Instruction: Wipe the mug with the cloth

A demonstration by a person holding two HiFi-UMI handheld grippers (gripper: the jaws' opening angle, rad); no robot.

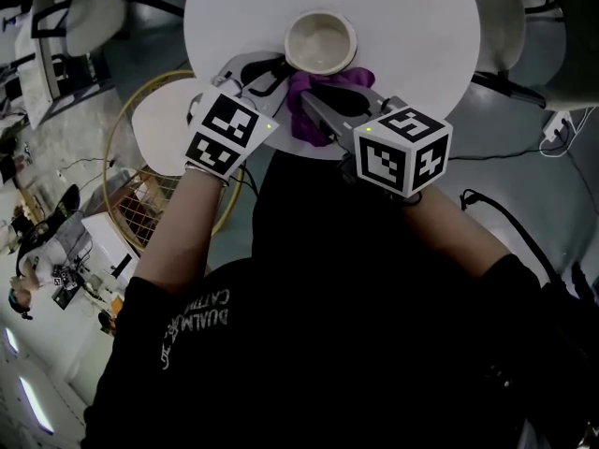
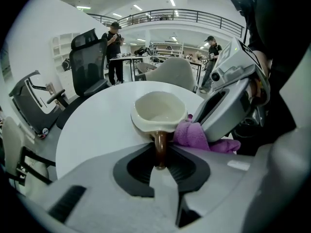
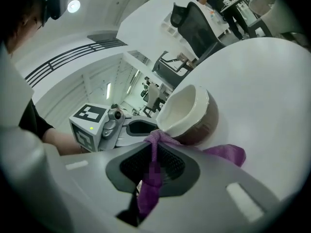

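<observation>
A mug (image 1: 320, 40), cream inside and brown outside, stands upright on the round white table (image 1: 412, 26) near its front edge. My left gripper (image 1: 270, 75) reaches it from the left. In the left gripper view the left gripper (image 2: 160, 155) is shut on the mug's brown handle (image 2: 160, 147) below the bowl (image 2: 158, 111). A purple cloth (image 1: 314, 92) lies bunched against the mug's near side. My right gripper (image 3: 153, 154) is shut on this cloth (image 3: 226, 153), a strip of it running back between the jaws, right beside the mug (image 3: 189, 113).
A black office chair (image 2: 87, 67) and a white chair (image 2: 175, 72) stand round the table's far side, with people standing further back (image 2: 114, 47). A wire ring stand (image 1: 140, 204) sits on the floor at the left, a black cable (image 1: 505, 213) at the right.
</observation>
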